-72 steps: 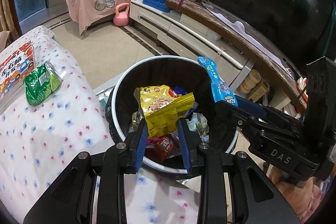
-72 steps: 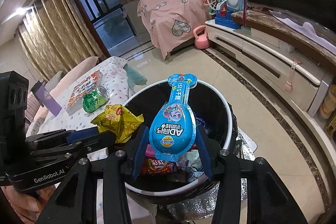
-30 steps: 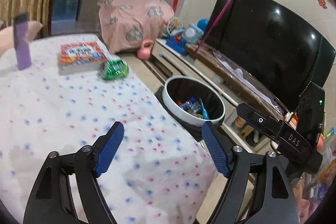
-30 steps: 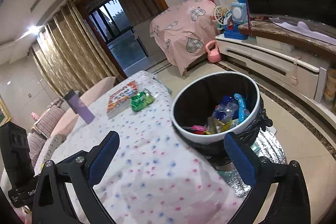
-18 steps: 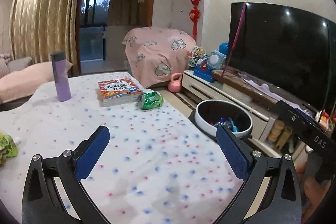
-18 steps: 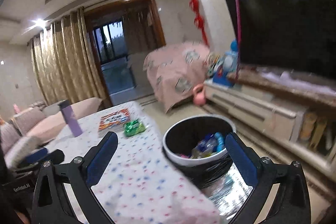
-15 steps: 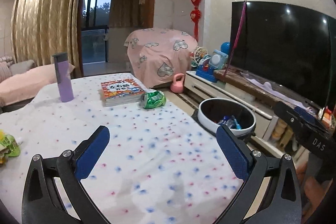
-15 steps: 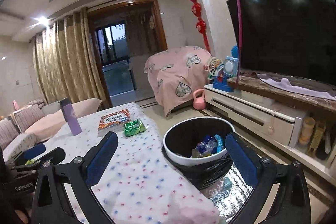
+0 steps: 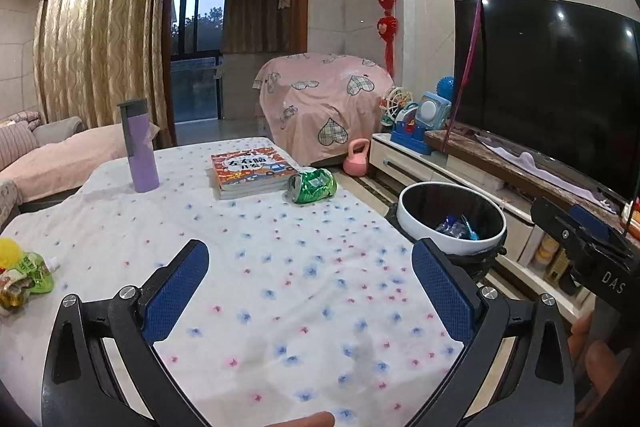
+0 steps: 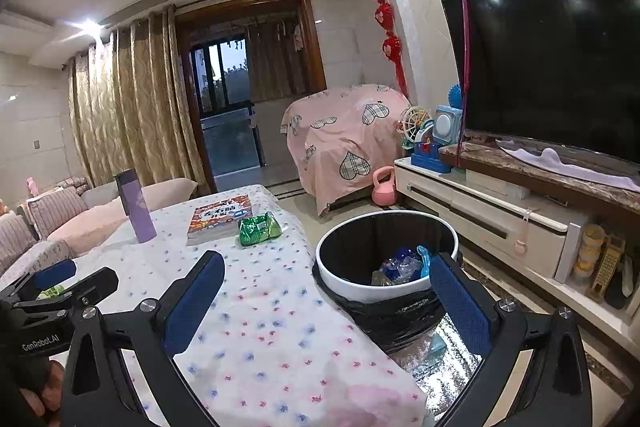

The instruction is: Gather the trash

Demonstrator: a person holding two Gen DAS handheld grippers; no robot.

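- Both of my tools are spread wide and empty — left gripper (image 9: pixel 310 285) and right gripper (image 10: pixel 326 297) over the flowered tablecloth (image 9: pixel 280 267).
- Beside the table's right edge I see the trash bin (image 10: pixel 348 281), wrappers (image 10: pixel 400 269) inside.
- Farther on, a crushed green can (image 9: pixel 313 185) lies just beside the book (image 9: pixel 250 169); a green pouch (image 9: pixel 30 273) sits far left.

A home living room — a large television (image 9: pixel 556 87) on a low cabinet (image 10: pixel 480 207) to the right, gold curtains (image 9: pixel 100 47) far left, a sofa (image 10: pixel 60 215) — lived in.
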